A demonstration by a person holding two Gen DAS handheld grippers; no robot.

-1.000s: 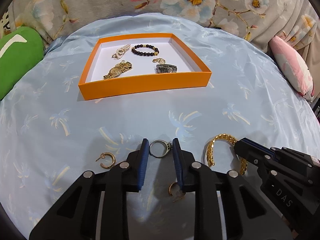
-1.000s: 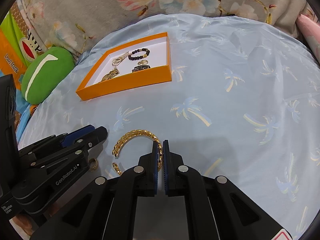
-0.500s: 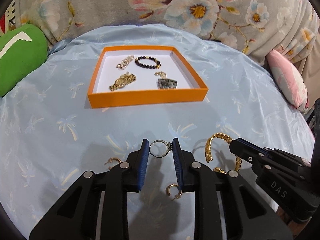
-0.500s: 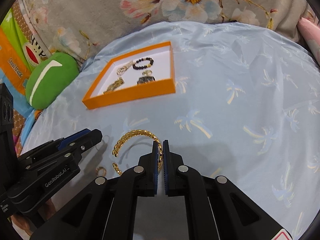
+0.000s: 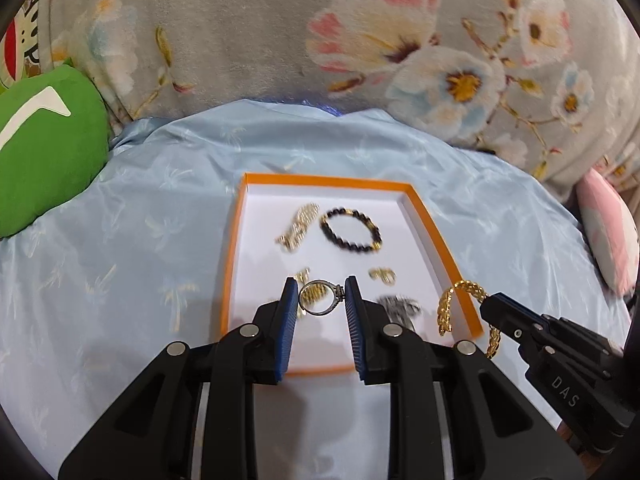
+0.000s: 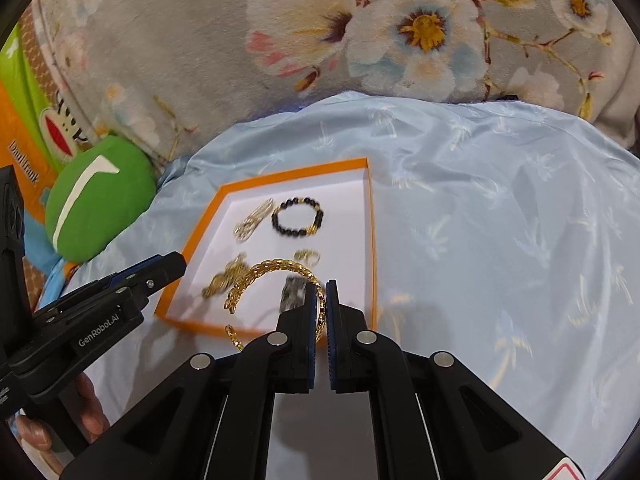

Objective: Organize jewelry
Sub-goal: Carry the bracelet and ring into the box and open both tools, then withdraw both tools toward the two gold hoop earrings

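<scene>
We have the left gripper clamped across a small ring and the right gripper pinched tight on the band of an open gold cuff bracelet, both held over the near half of the orange tray on the blue bedspread. Both pieces look light, stiff and slick, so we judge the ring best held across its band and the cuff at mid-band. A beaded bracelet lies towards the far edge, with a gold watch, a dark piece and a small gold piece nearer, leaving little bare floor; the near right corner looks freest.
</scene>
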